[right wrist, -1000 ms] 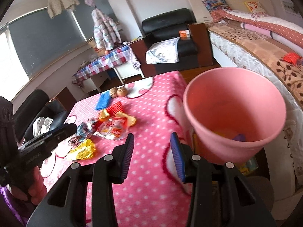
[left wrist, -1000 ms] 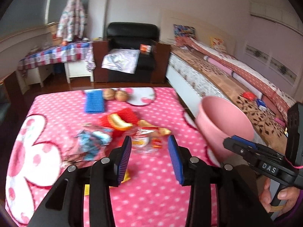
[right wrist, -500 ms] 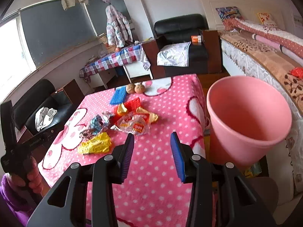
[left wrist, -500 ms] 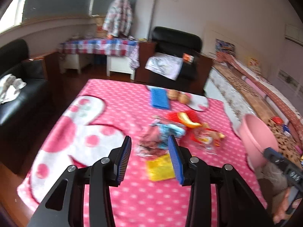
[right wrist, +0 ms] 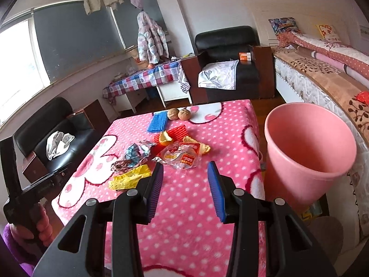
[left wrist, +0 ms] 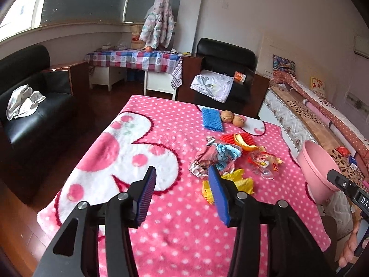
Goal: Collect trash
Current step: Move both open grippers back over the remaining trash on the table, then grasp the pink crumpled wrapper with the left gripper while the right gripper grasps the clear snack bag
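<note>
Trash: wrappers, including yellow wrapper (left wrist: 227, 183), heaped mid-tabletop (left wrist: 161, 242), toward its right edge, where pink bin (right wrist: 306, 147) stands ready beside it. Left gripper (left wrist: 182, 196): empty, jaws opening, probably for the wrapper. Right gripper (right wrist: 185, 189): parted, empty.

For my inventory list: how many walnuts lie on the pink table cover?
2. One walnut lies right beside the blue pad at the far end; the second walnut touches it on the other side. None seems hidden.
</note>
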`<state>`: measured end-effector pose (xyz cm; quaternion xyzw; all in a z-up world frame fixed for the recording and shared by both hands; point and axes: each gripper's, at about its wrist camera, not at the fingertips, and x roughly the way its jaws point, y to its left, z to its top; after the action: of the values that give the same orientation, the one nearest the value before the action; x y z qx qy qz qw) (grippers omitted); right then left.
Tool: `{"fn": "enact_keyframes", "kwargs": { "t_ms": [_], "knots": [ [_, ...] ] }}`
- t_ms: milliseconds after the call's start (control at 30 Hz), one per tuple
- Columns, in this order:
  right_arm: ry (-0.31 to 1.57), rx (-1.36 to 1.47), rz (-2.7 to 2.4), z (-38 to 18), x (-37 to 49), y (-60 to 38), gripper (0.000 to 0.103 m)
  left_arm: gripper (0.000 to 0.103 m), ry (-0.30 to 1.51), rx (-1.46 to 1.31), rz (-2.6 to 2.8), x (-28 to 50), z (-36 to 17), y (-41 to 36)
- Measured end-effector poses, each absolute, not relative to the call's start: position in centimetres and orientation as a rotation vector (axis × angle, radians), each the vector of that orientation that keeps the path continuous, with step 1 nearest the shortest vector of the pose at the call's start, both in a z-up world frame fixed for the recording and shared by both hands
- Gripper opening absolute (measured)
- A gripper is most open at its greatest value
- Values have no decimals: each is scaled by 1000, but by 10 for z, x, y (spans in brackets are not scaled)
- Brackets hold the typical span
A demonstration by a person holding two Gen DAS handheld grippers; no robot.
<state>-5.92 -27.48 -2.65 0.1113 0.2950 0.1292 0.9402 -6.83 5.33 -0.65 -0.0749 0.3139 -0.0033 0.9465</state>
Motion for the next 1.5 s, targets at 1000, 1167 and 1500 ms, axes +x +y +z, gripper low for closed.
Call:
{"fn": "enact_keyframes", "kwargs": {
  "t_ms": [1000,1167,1500],
  "knots": [
    [887,238,289,-68,26,-256,41,69,810,-197,-129,2,-45,56],
    [902,206,299,-69,45,-247,41,66,834,-171,-151,28,-53,48],
    [945,234,280,-83,67,-245,49,27,923,-207,-194,56,-78,44]
  ]
}}
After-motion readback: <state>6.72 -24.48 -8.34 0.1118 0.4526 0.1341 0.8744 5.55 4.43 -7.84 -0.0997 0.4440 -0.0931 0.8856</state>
